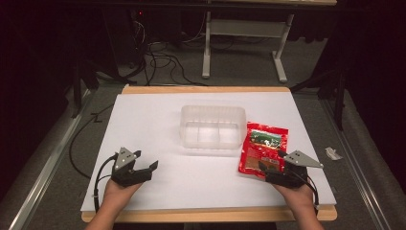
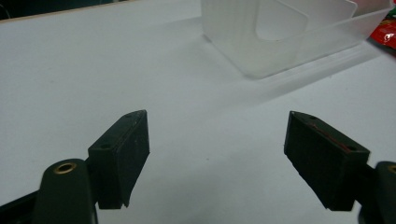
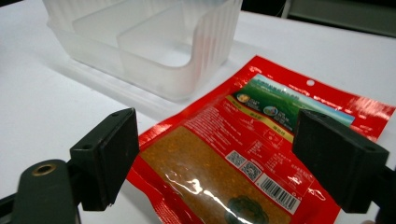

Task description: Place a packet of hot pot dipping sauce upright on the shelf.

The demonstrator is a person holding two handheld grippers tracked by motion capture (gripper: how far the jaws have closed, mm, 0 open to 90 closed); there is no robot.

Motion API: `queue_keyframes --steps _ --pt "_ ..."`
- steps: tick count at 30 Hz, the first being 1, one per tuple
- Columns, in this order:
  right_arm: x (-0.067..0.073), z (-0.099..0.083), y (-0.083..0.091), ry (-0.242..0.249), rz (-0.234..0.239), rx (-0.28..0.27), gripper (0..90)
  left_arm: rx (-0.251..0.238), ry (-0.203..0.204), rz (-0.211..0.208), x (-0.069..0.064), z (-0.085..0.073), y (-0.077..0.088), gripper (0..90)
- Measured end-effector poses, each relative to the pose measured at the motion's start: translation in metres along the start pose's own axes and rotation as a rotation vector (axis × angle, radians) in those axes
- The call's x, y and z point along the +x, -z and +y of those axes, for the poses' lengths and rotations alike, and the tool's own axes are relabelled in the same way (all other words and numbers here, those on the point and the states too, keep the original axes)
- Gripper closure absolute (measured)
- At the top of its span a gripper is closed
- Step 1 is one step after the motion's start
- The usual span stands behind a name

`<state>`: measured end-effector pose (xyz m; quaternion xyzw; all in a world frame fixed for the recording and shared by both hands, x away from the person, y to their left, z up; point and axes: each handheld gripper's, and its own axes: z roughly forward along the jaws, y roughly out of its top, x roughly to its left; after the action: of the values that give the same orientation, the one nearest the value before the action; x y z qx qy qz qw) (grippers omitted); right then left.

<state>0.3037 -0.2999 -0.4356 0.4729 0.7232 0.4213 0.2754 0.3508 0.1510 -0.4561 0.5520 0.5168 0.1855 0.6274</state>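
A red foil packet (image 1: 262, 148) of brown powder lies flat on the white table, just right of a clear plastic bin (image 1: 212, 126) with inner dividers. My right gripper (image 1: 269, 168) hovers at the packet's near end, open, its jaws spread either side of the packet (image 3: 243, 154) without touching it. The bin (image 3: 154, 42) stands beyond the packet, and nothing lies in the compartments I can see. My left gripper (image 1: 143, 168) rests low at the front left, open, with bare table between its jaws (image 2: 217, 154). The bin's corner (image 2: 280, 32) is ahead of it to the right.
The white tabletop (image 1: 158, 187) sits on a wooden board with its front edge near my hands. A small scrap of paper (image 1: 333, 153) lies on the floor to the right. Behind stand a white desk frame (image 1: 244, 43) and tangled cables (image 1: 158, 60).
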Motion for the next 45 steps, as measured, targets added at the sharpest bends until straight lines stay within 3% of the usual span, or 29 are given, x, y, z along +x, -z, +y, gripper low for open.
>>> queue_keyframes --steps 3,8,13,18,22,27,36,37,41,44,45 --pt "-0.004 -0.003 0.001 0.009 -0.008 -0.002 15.9 0.009 0.003 -0.008 -0.002 -0.001 -0.002 22.7" --pt "-0.015 -0.012 0.007 -0.053 0.025 0.012 18.4 0.043 0.032 -0.02 -0.004 -0.004 -0.011 22.9" --pt "-0.023 -0.016 0.006 -0.075 0.025 0.025 20.5 0.055 0.02 -0.038 -0.008 -0.006 -0.01 22.8" --pt "-0.025 -0.022 0.004 -0.071 0.041 0.076 19.4 0.056 0.023 -0.047 -0.008 -0.004 -0.006 22.8" --pt "-0.026 -0.028 -0.006 -0.071 0.081 0.141 15.6 0.047 0.048 -0.042 -0.006 0.0 -0.007 22.9" --pt "-0.02 -0.03 -0.008 -0.025 0.094 0.171 14.8 0.051 0.066 -0.047 -0.004 0.001 -0.012 23.2" --pt "-0.007 -0.032 -0.014 0.067 0.099 0.23 10.5 0.061 0.056 -0.05 -0.006 0.001 -0.009 23.2" --pt "-0.003 -0.031 -0.017 0.109 0.087 0.238 10.5 0.06 0.055 -0.049 -0.005 0.002 -0.008 23.3" --pt "0.001 -0.032 -0.028 0.186 0.006 0.277 10.1 0.064 0.063 -0.042 -0.003 0.001 -0.008 23.3" --pt "-0.001 -0.032 -0.03 0.177 0.006 0.274 12.0 0.068 0.056 -0.04 -0.003 0.0 -0.007 23.4" --pt "-0.002 -0.031 -0.03 0.178 0.005 0.269 20.2 0.07 0.055 -0.039 -0.003 0.0 -0.006 23.4"
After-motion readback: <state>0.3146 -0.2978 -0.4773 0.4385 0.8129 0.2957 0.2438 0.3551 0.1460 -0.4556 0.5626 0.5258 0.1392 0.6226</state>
